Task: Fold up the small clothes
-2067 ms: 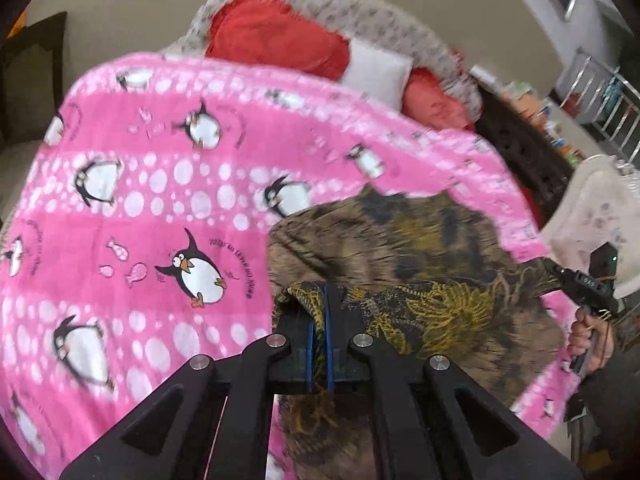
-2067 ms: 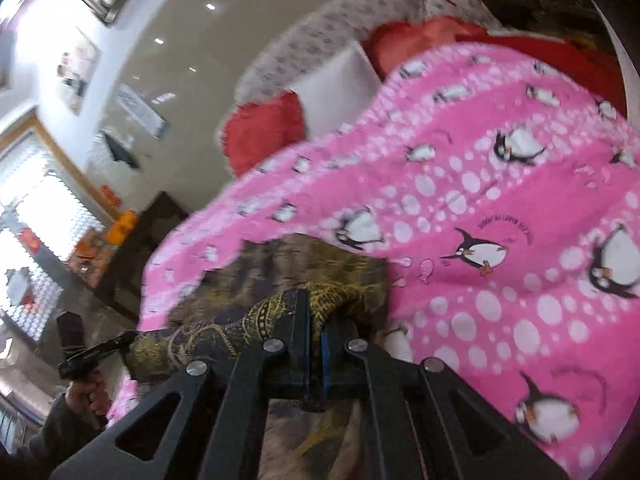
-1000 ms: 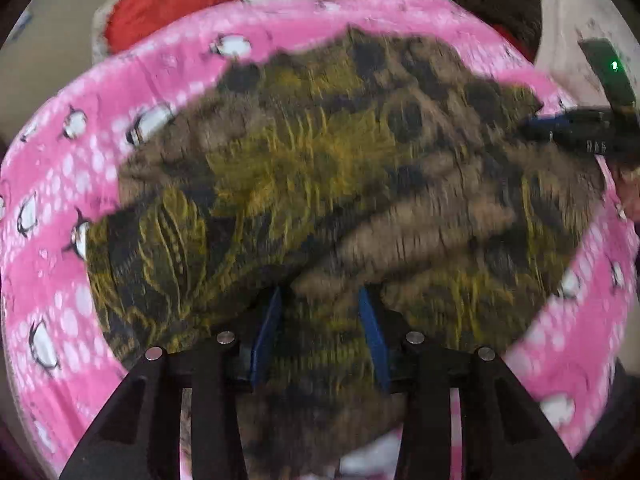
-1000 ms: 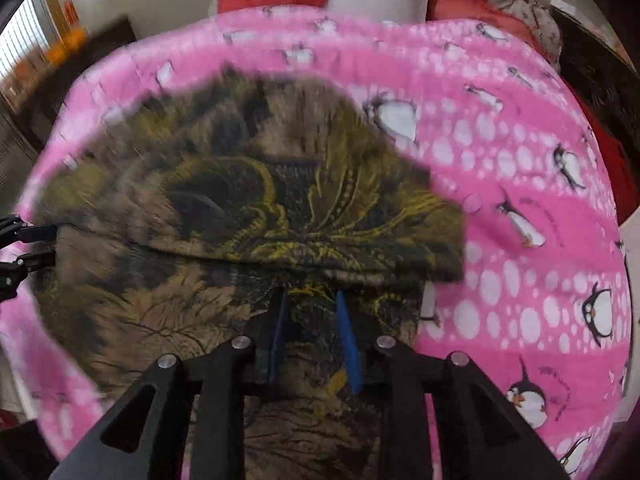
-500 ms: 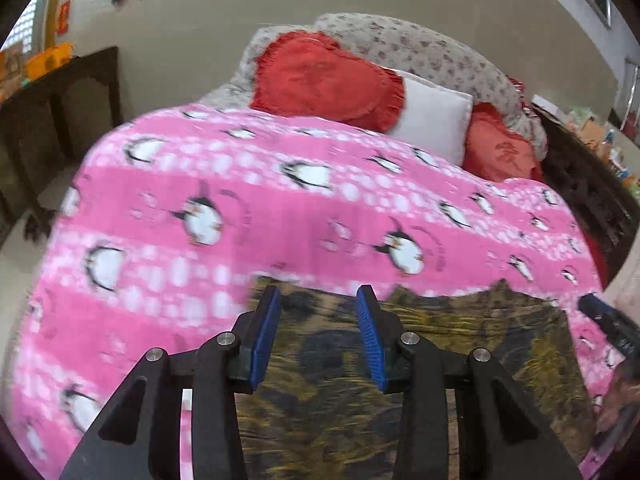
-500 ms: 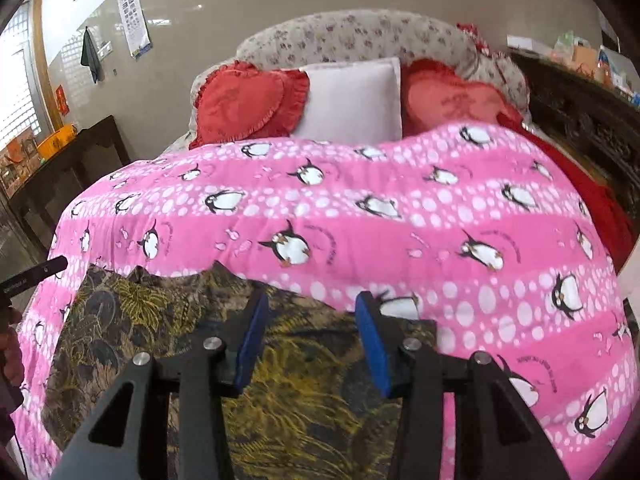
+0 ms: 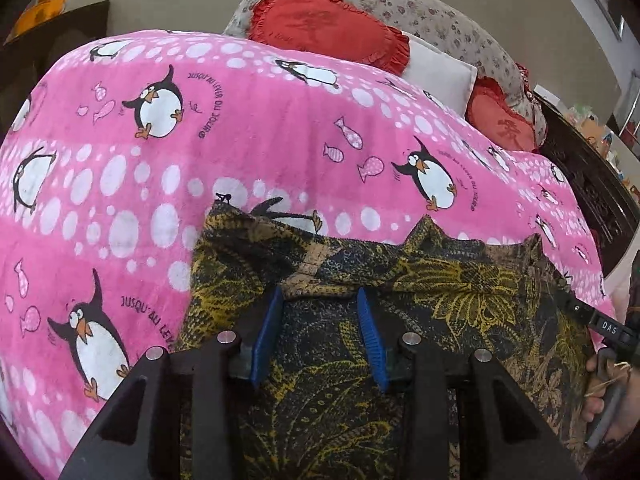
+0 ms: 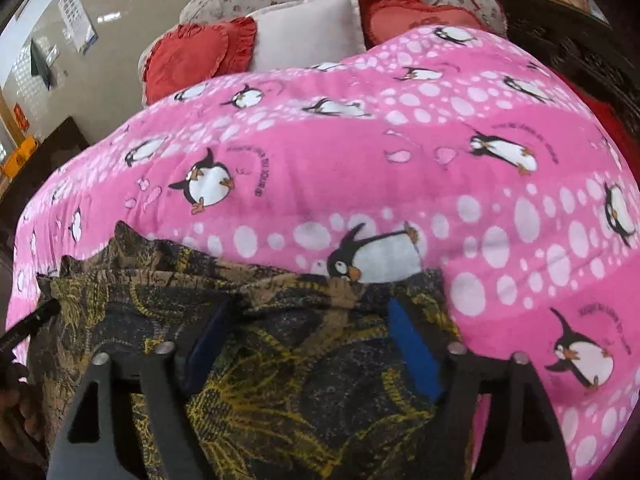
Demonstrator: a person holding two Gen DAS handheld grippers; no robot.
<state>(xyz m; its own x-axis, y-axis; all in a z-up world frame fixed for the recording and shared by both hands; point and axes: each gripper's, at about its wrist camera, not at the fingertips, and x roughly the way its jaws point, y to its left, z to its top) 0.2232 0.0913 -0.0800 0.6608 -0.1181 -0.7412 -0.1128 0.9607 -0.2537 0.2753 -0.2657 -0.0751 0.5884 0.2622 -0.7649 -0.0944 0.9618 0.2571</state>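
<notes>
One garment [image 7: 400, 280], one blanket [image 7: 240, 140], three pillows [image 7: 328, 28].

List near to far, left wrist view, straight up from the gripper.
left gripper → batik garment → pink penguin blanket → red heart cushion → floral headboard

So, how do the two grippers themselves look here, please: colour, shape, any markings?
The left gripper and the right gripper look alike: matte black angular frames with triangular cut-outs, round silver screw heads on top, and two fingers lined with ribbed blue pads. In the left view, the other gripper's black finger bears white letters "DAS". No cables or sleeves show.
</notes>
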